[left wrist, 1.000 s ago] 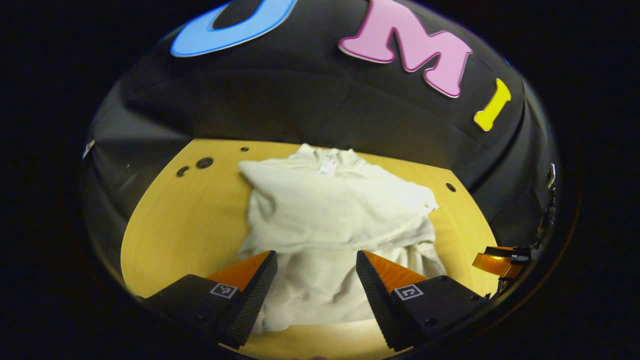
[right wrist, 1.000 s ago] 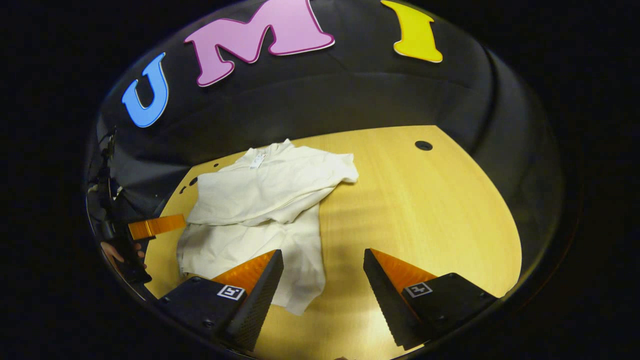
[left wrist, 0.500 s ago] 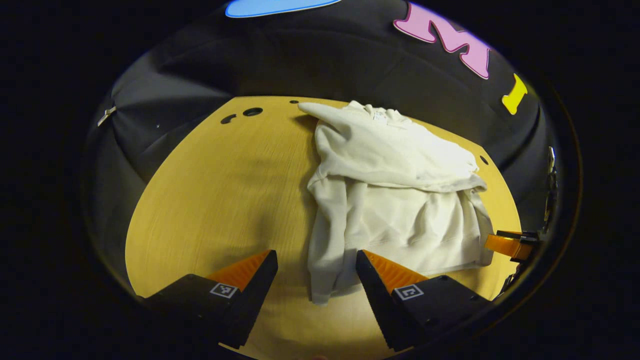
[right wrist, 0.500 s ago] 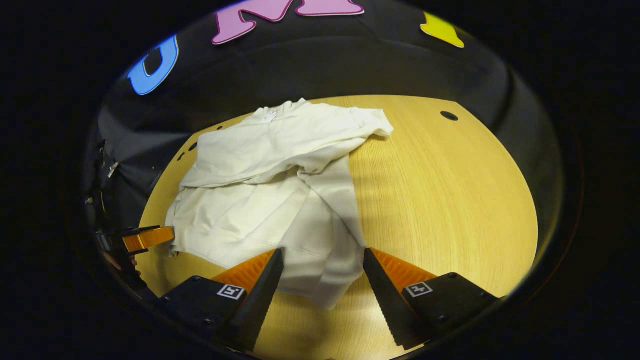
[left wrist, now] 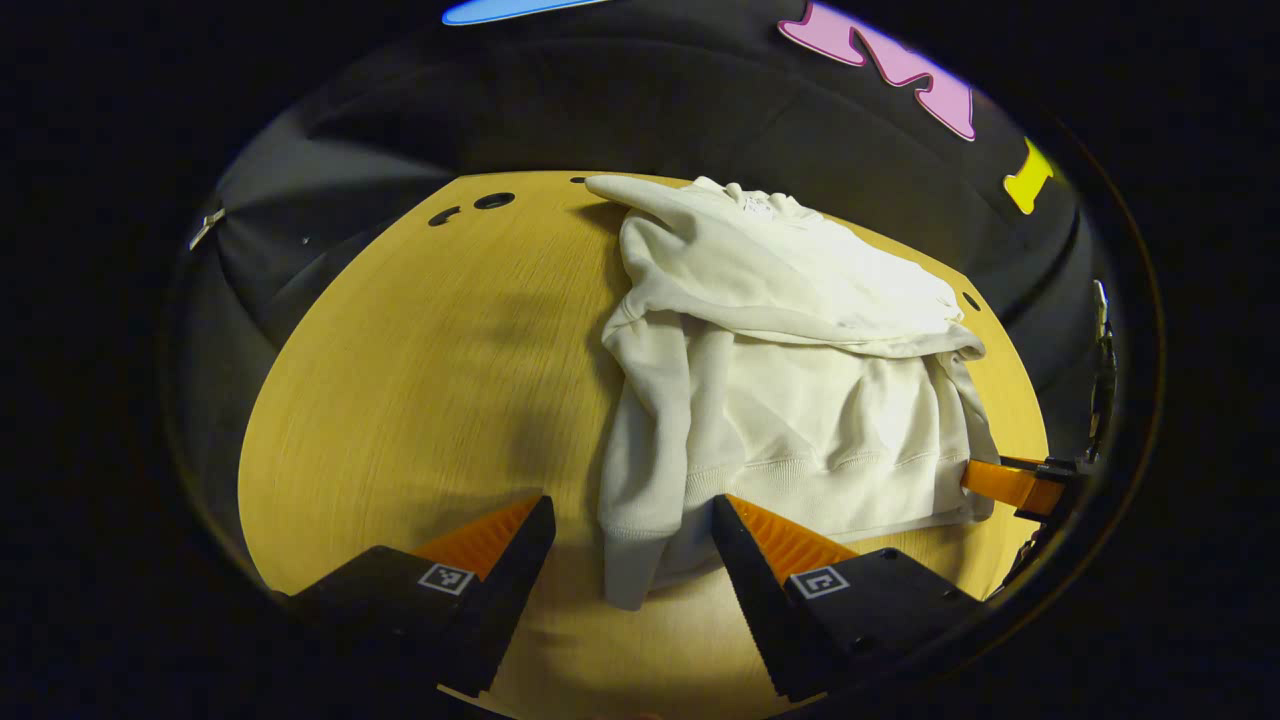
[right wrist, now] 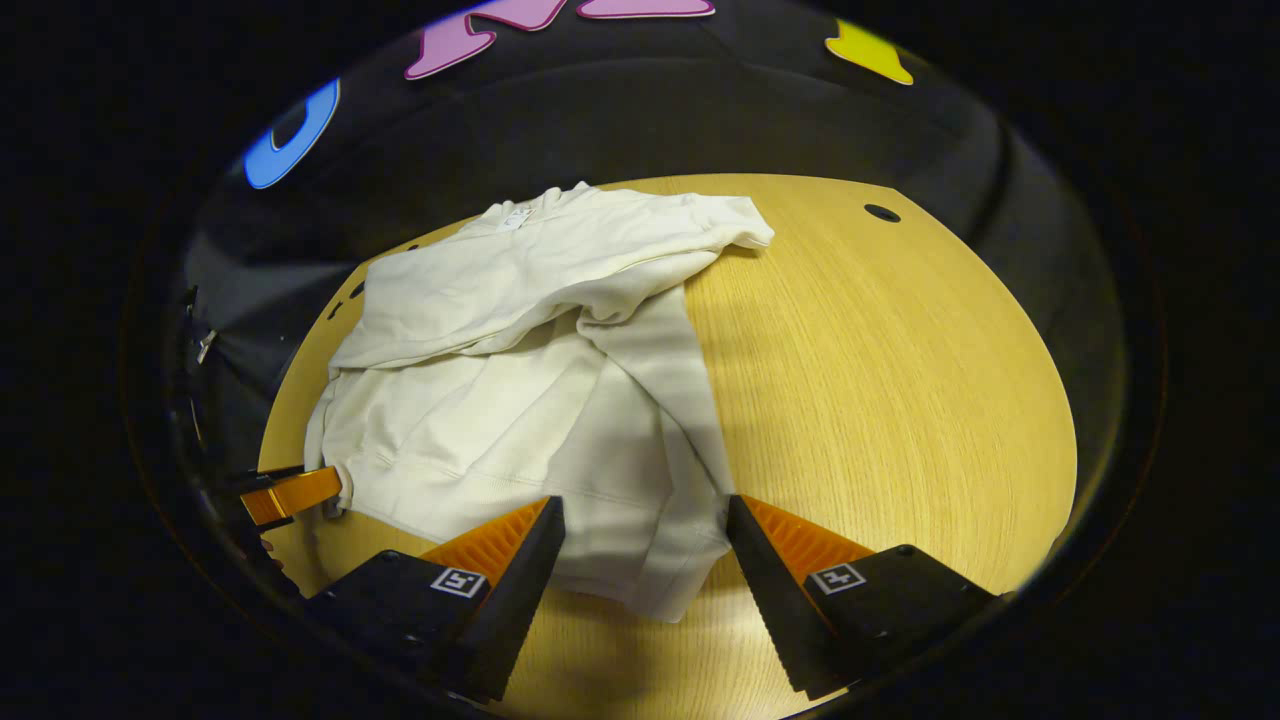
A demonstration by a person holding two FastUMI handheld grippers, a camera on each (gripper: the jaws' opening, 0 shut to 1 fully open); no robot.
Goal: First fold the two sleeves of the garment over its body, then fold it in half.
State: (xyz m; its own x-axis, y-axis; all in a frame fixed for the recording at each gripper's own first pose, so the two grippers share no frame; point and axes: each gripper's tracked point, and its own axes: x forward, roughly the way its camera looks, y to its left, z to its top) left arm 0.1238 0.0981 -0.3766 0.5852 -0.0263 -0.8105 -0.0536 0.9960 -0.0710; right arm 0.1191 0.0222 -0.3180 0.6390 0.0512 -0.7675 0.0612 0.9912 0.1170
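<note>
garment (left wrist: 790,400) nearer (2 sleeves folded), closer

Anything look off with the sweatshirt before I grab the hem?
Yes. The sweatshirt lies rumpled and askew on the table: its upper part is bunched in a thick ridge, and one sleeve cuff hangs past the hem, between the open right gripper fingers.

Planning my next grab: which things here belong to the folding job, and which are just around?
Job:
cream garment, sleeves folded over its body
left gripper, open
right gripper, open

Just around:
wooden table
holes in the table
</note>
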